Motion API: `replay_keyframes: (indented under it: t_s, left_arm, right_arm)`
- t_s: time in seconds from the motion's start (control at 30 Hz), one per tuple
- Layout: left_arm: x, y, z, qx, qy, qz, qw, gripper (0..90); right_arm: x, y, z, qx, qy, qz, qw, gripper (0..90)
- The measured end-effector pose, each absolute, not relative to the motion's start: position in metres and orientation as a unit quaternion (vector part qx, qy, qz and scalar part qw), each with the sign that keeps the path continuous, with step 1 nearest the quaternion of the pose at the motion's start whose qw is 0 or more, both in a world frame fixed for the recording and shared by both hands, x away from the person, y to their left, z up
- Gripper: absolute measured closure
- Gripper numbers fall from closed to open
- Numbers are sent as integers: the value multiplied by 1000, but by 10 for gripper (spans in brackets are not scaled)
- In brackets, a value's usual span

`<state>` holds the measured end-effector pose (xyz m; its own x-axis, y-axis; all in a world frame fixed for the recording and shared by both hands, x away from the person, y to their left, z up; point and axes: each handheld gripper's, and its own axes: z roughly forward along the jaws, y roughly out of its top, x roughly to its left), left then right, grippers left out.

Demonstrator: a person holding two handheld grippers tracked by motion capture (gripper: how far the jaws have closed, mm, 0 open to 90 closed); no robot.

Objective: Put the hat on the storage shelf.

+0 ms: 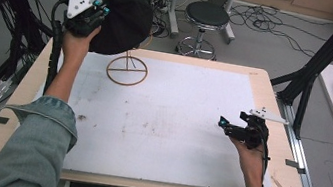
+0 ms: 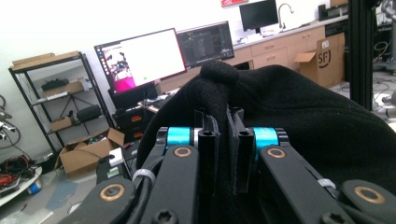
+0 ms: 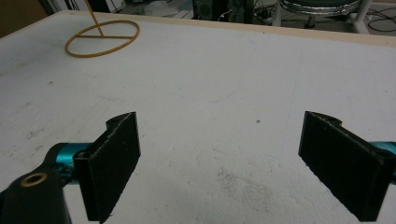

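High view first: the left claw (image 1: 101,9) is up in the air at the far left corner of the counter (image 1: 257,82). It pinches a black hat (image 1: 122,25), and its two jaws are pressed together on a fold of the soft cloth. The hat hangs right over a thin wooden stand (image 1: 127,70), which has a round ring for a foot and a stick going up. The top of the stick is hidden behind the hat, so I cannot tell if the hat touches it yet.

Left gripper view looks along the left claw (image 2: 223,140) and shows the hat (image 2: 299,112) bunched up in front of it, just past the jaw tips. I think the next move is to lower the hat onto the stick, so the hat has to sit straight above it.

Over on the near right side, the right claw (image 1: 224,124) rests low by the counter, well apart from the hat. Its jaws are spread wide with nothing between them. In the right gripper view the stand (image 3: 102,37) sits far off to the left. Nothing else lies on the white mat (image 1: 174,125), so nothing blocks the way.
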<state>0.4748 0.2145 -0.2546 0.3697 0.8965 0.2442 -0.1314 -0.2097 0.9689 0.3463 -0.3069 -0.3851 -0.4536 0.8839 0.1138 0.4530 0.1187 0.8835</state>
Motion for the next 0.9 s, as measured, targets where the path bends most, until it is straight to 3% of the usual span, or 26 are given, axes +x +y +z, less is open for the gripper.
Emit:
replay_keyframes:
  t_s: [0.9]
  left_arm:
    - [486,201,-279,648,320,440,533,757]
  right_arm:
    - [346,-306,-385,469,712,470,229,124]
